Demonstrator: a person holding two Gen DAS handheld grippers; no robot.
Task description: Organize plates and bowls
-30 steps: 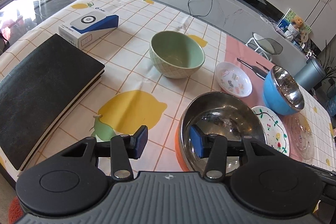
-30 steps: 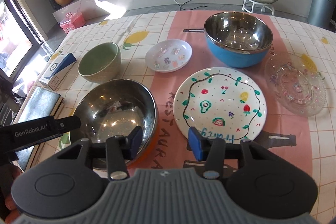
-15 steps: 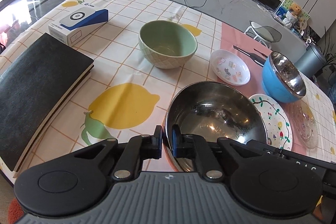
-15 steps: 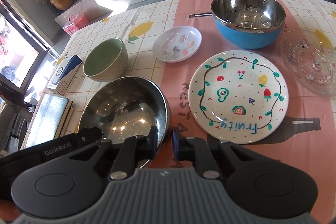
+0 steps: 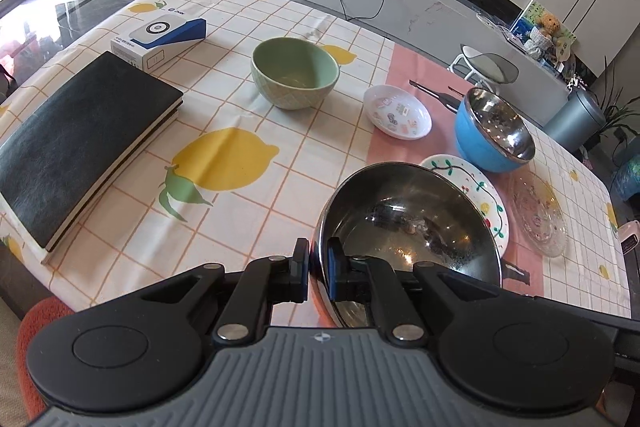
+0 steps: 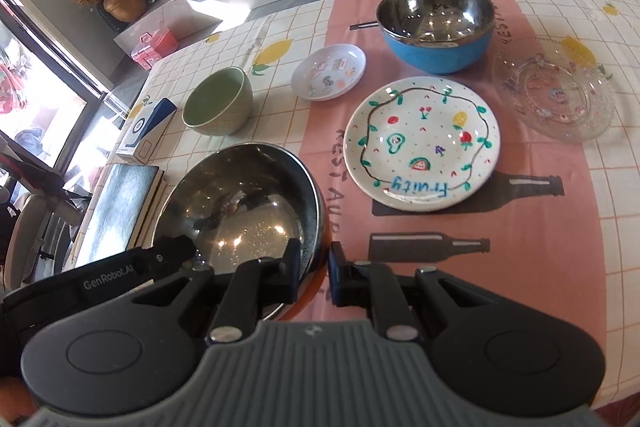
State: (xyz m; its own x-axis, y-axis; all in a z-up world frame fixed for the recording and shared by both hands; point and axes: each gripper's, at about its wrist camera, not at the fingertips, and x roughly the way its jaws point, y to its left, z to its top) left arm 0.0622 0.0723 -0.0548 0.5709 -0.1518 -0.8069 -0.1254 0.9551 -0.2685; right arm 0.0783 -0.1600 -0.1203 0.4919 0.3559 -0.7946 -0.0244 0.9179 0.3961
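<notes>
Gripping the rim of the steel bowl from two sides, both tongs are clamped on it: the left tongs are pinching the near-left edge, with one pad inside and one outside, and the right tongs are pinching the near-right edge the same way. The bowl, orange underneath, is sitting at the near edge of the bench, tilted a little, and it is overlapping the painted fruit plate in the left view; whether it is clear of the cloth I cannot tell.

Judging by the layout, the sorting is barely starting. Nothing is stacked yet: the green bowl, the small sticker dish, the blue bowl with its steel lining and the clear glass plate are all lying apart on the cloth. The steel bowl looks like the first piece being handled, probably heading for the blue bowl or the green one. Left to do: nesting the bowls and piling the three plates
</notes>
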